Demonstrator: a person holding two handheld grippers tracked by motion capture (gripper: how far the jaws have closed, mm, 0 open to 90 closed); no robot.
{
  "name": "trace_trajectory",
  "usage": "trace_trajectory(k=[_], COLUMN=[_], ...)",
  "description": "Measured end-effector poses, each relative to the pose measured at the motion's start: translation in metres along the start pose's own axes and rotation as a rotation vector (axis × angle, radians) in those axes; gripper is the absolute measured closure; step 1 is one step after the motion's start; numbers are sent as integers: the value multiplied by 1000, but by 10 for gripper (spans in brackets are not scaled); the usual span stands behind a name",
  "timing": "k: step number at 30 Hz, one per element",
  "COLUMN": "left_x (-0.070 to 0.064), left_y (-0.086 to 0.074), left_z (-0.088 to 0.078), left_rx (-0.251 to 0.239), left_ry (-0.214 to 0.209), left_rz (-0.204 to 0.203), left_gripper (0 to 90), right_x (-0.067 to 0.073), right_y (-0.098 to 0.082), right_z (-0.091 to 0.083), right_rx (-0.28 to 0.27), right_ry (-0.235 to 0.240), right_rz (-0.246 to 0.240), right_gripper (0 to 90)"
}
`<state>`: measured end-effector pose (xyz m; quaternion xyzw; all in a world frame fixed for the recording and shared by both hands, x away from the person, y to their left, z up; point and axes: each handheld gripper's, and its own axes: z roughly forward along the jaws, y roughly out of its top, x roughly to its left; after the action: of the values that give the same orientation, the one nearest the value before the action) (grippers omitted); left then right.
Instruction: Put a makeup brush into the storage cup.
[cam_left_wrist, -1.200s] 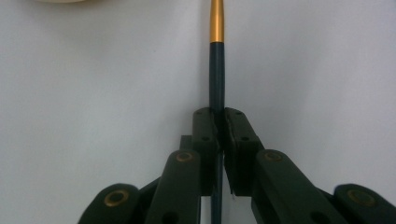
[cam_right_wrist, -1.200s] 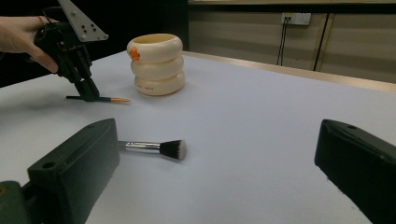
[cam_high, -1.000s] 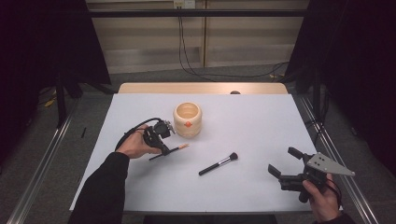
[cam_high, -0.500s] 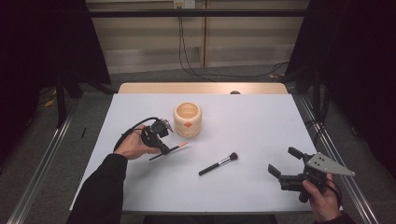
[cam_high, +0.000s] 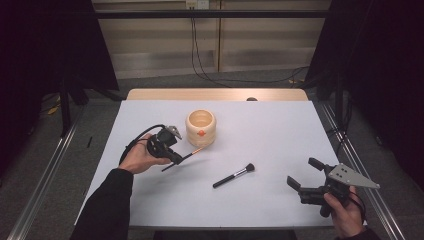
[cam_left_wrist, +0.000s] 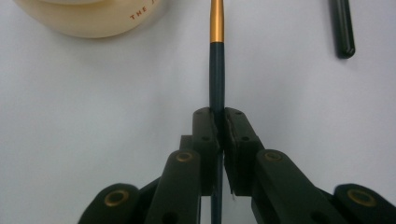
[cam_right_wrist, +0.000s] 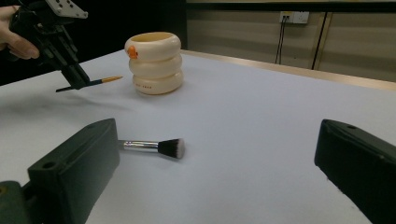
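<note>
My left gripper (cam_high: 176, 157) hovers just left of the cream ringed cup (cam_high: 201, 127), shut on a thin dark brush with a gold end (cam_high: 194, 151). In the left gripper view the slim handle (cam_left_wrist: 217, 70) runs straight out from between the closed jaws, its gold part close to the cup (cam_left_wrist: 93, 18). A black makeup brush with a silver ferrule (cam_high: 234, 175) lies flat on the table's middle. My right gripper (cam_high: 302, 171) is held open near the front right corner. In the right gripper view the makeup brush (cam_right_wrist: 154, 146) lies beyond the spread jaws.
The white tabletop (cam_high: 280, 130) has a wooden strip along its far edge. Black curtains and metal floor rails flank the table. Cables hang down the back wall.
</note>
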<state>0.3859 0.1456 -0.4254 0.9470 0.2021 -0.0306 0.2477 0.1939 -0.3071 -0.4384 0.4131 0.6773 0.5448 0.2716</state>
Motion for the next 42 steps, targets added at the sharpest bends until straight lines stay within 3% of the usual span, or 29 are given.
trace_trajectory(k=[1,2,5,6,13,16,17,19,20,22,24,28,30,31,32,36,38,41,42], left_x=[2,-2,-2,-4,-10,-10,-12,-12,-12,-13,-13,-15,-14,-14,-13,-14,-16,-17,-18], left_y=[0,0,-1,-1,-3,-3,-5,-5,-6,-6,-6,-8,-12,-12,-14,-15,-16,-17,-17], left_z=[-3,-1,-3,-4,-8,-12,-13,-14,-18,-20,-22,-25,-27,-27,-26,-28,-28,-28,-28], left_rx=[27,-16,-12,-49,-84,-104,-148,-157,-187,-229,-223,-292,-337,-337,-374,-402,-462,-489,-517], left_ry=[-5,-4,-4,-3,-2,14,15,28,59,48,61,62,84,84,85,110,126,125,109], left_rz=[37,-3,18,1,-12,10,-22,-22,-8,-14,-10,-34,-47,-47,-59,-76,-94,-96,-87], left_gripper=[839,839,839,839,839,839,839,839,839,839,839,839,839,839,839,839,839,839,839], right_x=[0,0,0,0,0,0,0,0,0,0,0,0,0,0,0,0,0,1,0], right_y=[0,0,0,0,0,0,0,0,0,0,0,0,0,0,0,0,0,0,0], right_z=[0,0,0,0,0,1,0,0,0,0,1,0,0,1,0,1,1,0,0], right_rx=[0,1,0,1,-1,-5,-5,-5,-1,-1,-6,-6,-6,-6,-4,-8,-7,-9,-9], right_ry=[-1,-1,-1,-1,-1,1,2,0,0,1,-1,1,1,1,3,1,1,-2,0], right_rz=[-1,1,2,3,0,0,0,-1,3,2,0,-1,-1,2,0,1,1,3,1], right_gripper=[0,0,0,0,0,0,0,0,0,0,0,0,0,0,0,0,0,0,0])
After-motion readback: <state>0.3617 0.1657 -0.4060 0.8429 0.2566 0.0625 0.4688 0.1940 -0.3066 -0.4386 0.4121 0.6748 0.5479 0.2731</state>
